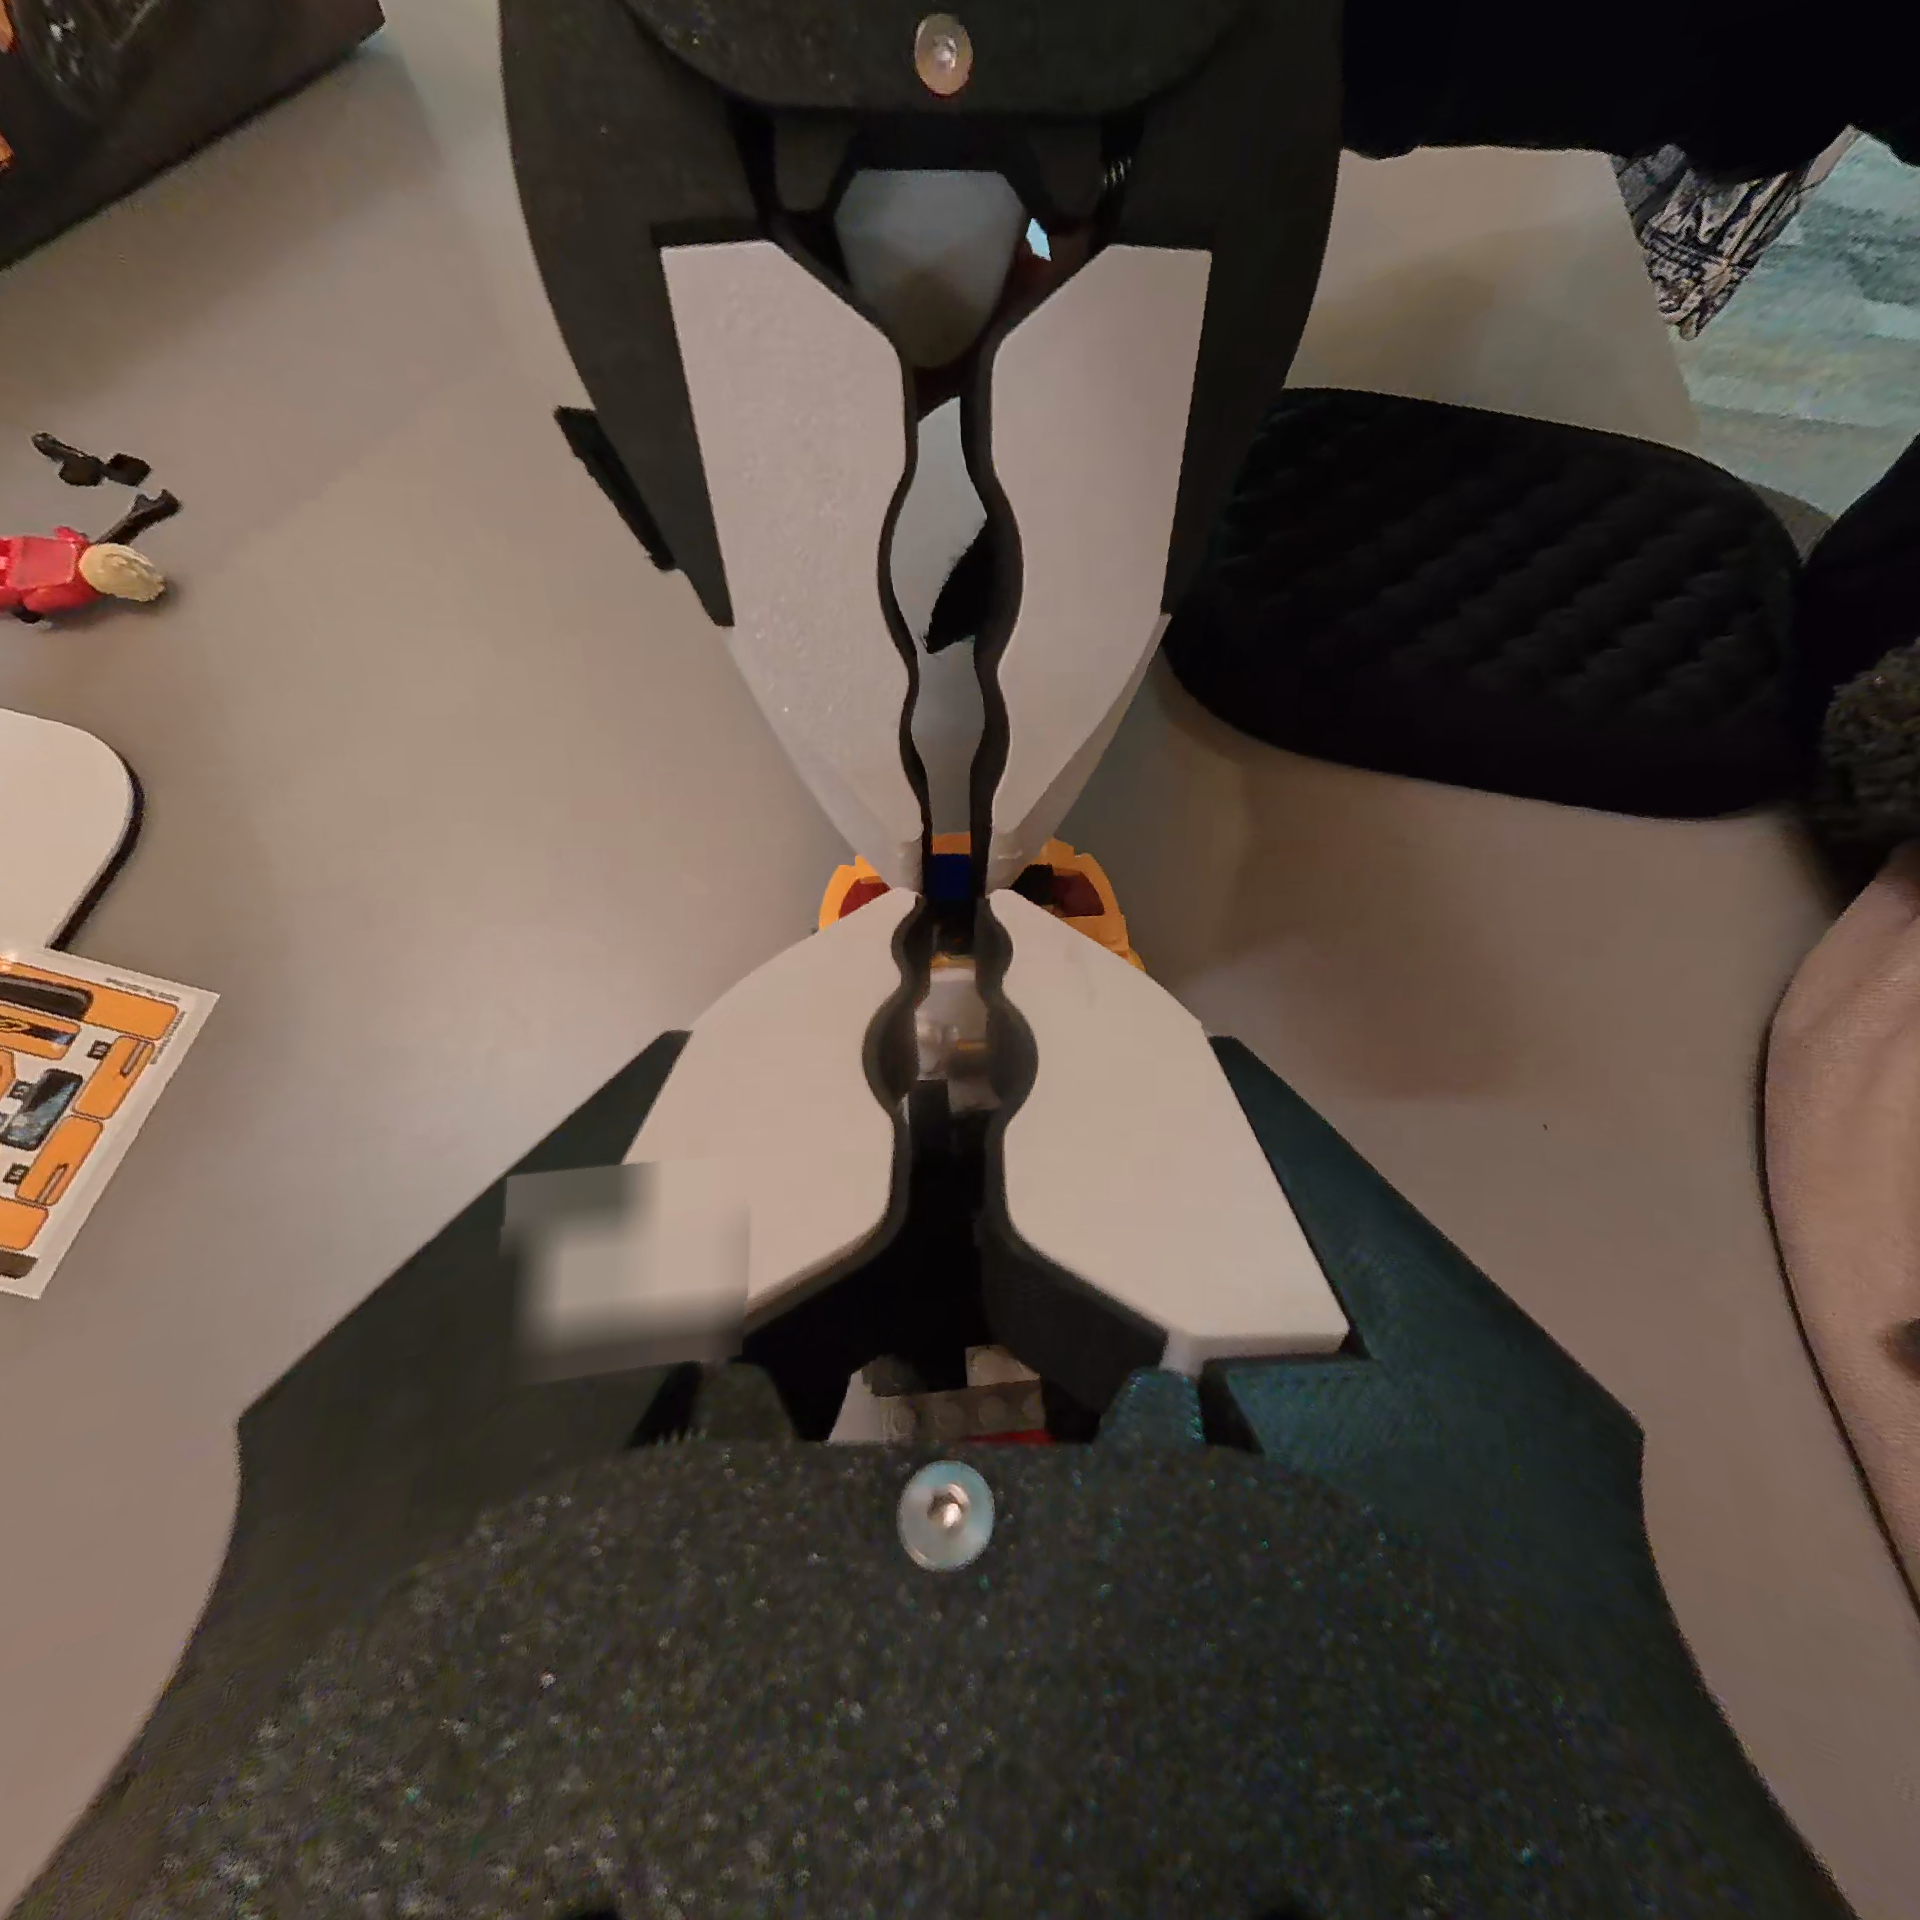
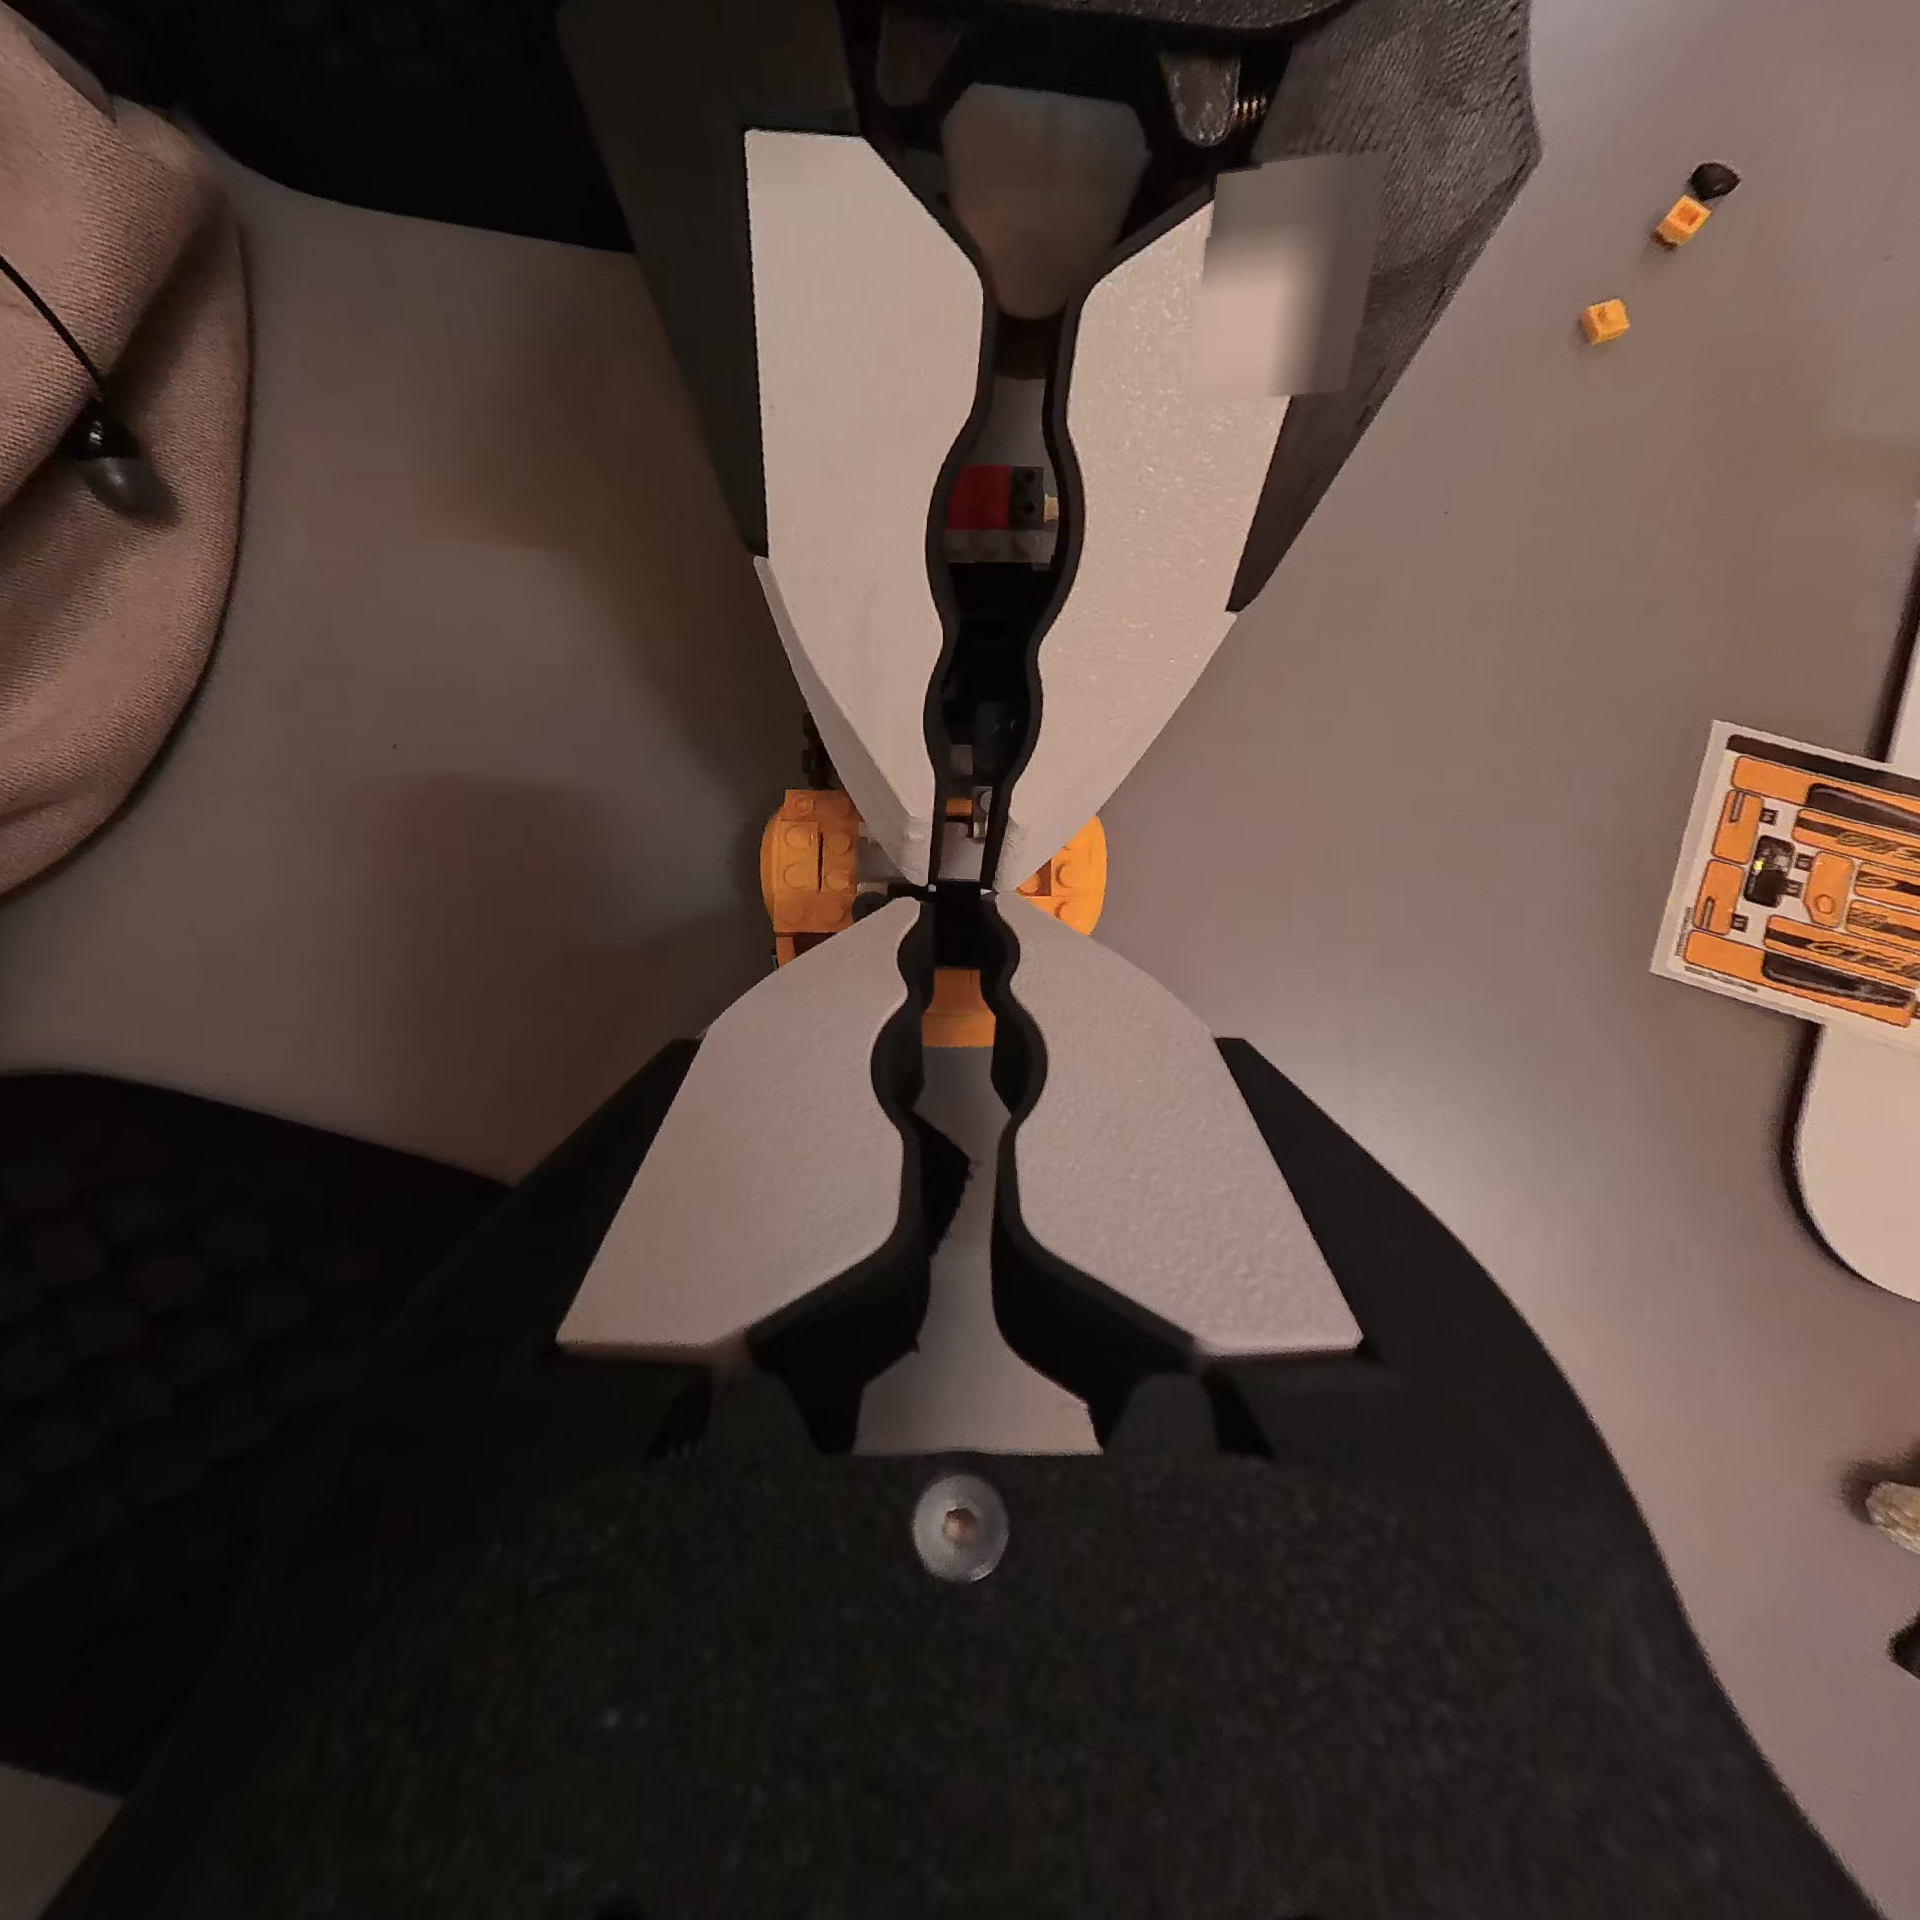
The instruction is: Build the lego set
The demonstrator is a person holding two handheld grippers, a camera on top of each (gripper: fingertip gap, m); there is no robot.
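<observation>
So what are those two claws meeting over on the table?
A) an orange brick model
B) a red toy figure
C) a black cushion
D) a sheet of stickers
A: the left gripper and right gripper meet tip to tip over the orange brick model.

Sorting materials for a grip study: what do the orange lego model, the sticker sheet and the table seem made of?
Orange lego model: hard, slightly glossy plastic, with moulded studs. Sticker sheet: thin, flat printed paper or film, glossy in spots. Table: smooth matte grey surface, likely laminate; cannot tell for sure.
</observation>
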